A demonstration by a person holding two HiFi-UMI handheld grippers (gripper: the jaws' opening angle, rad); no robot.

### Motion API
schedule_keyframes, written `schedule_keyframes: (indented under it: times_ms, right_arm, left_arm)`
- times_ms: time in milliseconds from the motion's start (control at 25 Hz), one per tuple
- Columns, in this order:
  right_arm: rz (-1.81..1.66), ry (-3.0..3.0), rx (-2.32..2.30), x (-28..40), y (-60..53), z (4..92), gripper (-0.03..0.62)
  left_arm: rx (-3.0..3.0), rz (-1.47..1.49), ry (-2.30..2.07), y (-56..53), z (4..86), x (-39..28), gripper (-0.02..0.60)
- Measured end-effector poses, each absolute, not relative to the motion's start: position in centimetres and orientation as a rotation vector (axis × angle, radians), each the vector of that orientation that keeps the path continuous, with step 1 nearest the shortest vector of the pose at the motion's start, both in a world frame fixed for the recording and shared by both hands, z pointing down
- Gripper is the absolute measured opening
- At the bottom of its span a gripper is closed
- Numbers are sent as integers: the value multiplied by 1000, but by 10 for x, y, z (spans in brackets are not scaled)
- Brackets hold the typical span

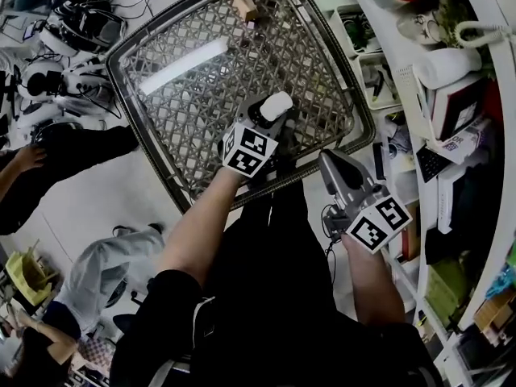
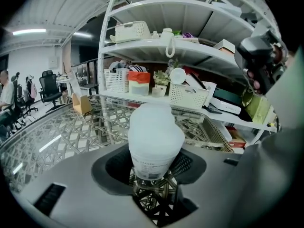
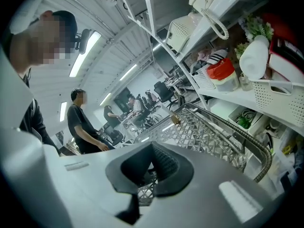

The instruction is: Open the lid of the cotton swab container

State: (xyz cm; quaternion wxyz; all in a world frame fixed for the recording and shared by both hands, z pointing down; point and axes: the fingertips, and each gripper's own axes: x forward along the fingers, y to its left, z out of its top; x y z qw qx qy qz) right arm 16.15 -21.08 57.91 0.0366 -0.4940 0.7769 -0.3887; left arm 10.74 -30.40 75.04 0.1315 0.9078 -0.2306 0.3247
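The cotton swab container (image 1: 276, 106) is a white plastic tub with its lid on, standing on the lattice-patterned glass table (image 1: 185, 63) near the front edge. My left gripper (image 1: 272, 121) has closed round its lower body. In the left gripper view the container (image 2: 154, 134) fills the gap, with both dark pads (image 2: 190, 165) against its sides and my left gripper (image 2: 154, 170) low on the tub. My right gripper (image 1: 328, 158) hangs just off the table's front right edge, shut and empty. The right gripper view shows my right gripper (image 3: 151, 170) with its pads together.
A small brown box (image 1: 244, 5) stands at the table's far edge. White shelves (image 1: 451, 95) packed with baskets, a phone and boxes run along the right. People (image 1: 32, 176) sit and stand at the left, beside cables and gear (image 1: 89, 14).
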Motion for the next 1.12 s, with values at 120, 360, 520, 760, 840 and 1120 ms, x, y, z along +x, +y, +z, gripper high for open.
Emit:
schedule_keyframes:
  times_ms: [120,360,520,760,840,1120]
  right_arm:
    - [-1200,2375,-1492,154,-213,575,9]
    - [-1156,2433,-1446,135,-223,551,9]
    - [-1117,2473,-1420,135,-229,530,9]
    - [-1058,2508,-1402,121,-232,496,9]
    - [-1040,2523,-1403,116,-232,487,9]
    - [-981,2572,-1399,97,-225,464,10]
  left_arm:
    - [2652,922,-645,-295,733,103,206]
    - [2685,901,-662,-291,685,84,206]
    - [2686,881,-658,-289,653,80,206]
    - [2715,866,-645,-280,599,57,206]
    - [2722,861,-641,-278,583,51,206]
    - [2753,847,-606,-262,537,35,206]
